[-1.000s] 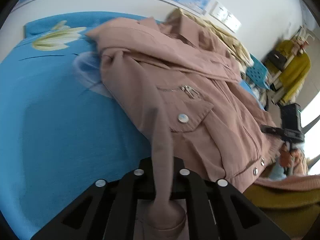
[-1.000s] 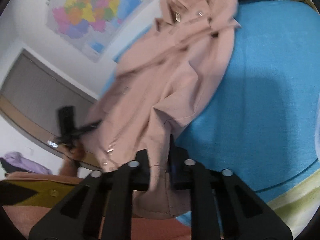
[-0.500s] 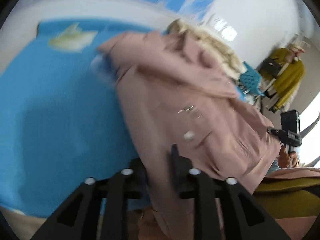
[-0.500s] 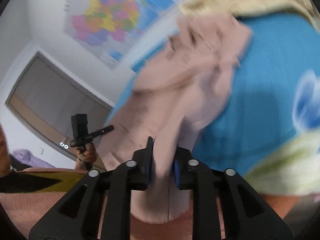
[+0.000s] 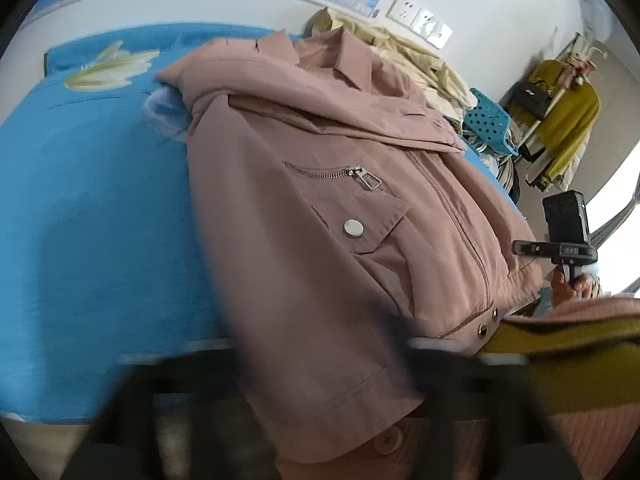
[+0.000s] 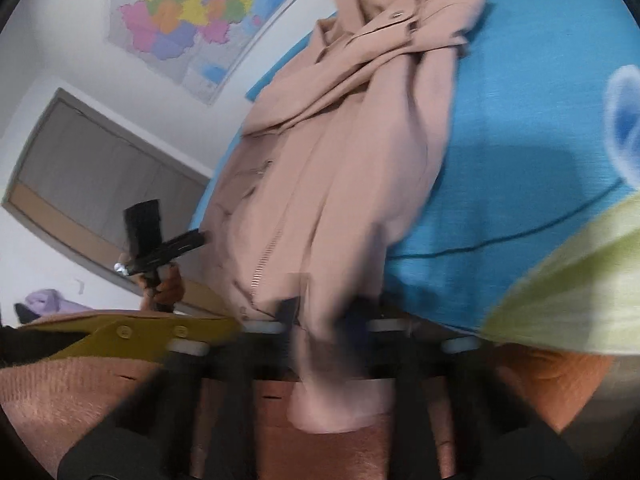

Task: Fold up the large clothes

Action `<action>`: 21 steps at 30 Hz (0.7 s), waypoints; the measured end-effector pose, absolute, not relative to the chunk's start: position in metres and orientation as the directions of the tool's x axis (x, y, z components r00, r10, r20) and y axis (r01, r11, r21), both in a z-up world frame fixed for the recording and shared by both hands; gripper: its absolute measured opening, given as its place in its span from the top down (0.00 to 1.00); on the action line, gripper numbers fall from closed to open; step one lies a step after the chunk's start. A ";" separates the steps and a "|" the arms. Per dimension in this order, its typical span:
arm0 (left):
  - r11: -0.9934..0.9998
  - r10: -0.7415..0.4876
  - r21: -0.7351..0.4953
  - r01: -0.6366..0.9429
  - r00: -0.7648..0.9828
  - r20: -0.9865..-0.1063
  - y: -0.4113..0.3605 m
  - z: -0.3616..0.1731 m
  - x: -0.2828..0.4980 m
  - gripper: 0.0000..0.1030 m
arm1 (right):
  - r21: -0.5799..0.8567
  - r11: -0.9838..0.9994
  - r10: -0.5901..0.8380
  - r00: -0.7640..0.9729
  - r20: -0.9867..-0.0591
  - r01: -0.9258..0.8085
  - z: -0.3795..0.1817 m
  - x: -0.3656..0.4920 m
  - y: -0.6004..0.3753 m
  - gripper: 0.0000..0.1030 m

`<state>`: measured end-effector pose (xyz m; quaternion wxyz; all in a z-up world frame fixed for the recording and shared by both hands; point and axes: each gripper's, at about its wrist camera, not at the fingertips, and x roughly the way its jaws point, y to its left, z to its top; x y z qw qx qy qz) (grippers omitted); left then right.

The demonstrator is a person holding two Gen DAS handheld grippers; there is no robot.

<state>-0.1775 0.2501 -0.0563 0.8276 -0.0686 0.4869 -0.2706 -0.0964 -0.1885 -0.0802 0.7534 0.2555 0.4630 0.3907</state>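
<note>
A dusty-pink jacket with a zip pocket and snap buttons lies front up on a blue flowered bedspread. One sleeve runs down through my left gripper. That gripper is blurred and its jaws are closing on the cloth. The cuff hangs below them. In the right wrist view the jacket stretches away. Its other sleeve passes between the closing jaws of my right gripper, which pinch it. Each view shows the other gripper, held in a hand: the right and the left.
Beige clothes are piled at the bed's far end beside a blue basket. A rack with a yellow garment stands further back. A map and a grey door are on the walls. The person's pink sweater fills the bottom edge.
Half a second ago both pairs of jaws stood slightly apart around the sleeves. Now they are blurred and back against the cloth. The jacket sits nearer and the left sleeve spreads wider.
</note>
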 end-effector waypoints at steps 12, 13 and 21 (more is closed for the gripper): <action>0.821 -0.560 -0.490 0.293 0.576 -0.595 0.283 0.030 -0.159 0.99 | 0.788 0.426 0.877 0.417 -0.238 -0.444 -0.001 -0.064 -0.214 0.96; 0.818 -0.563 -0.496 0.291 0.581 -0.587 0.285 0.035 -0.154 0.99 | 0.793 0.415 0.878 0.423 -0.222 -0.445 0.004 -0.057 -0.218 0.96; 0.829 -0.545 -0.485 0.278 0.590 -0.595 0.282 0.074 -0.081 0.99 | 0.824 0.404 0.847 0.503 -0.173 -0.398 0.040 0.028 -0.238 0.96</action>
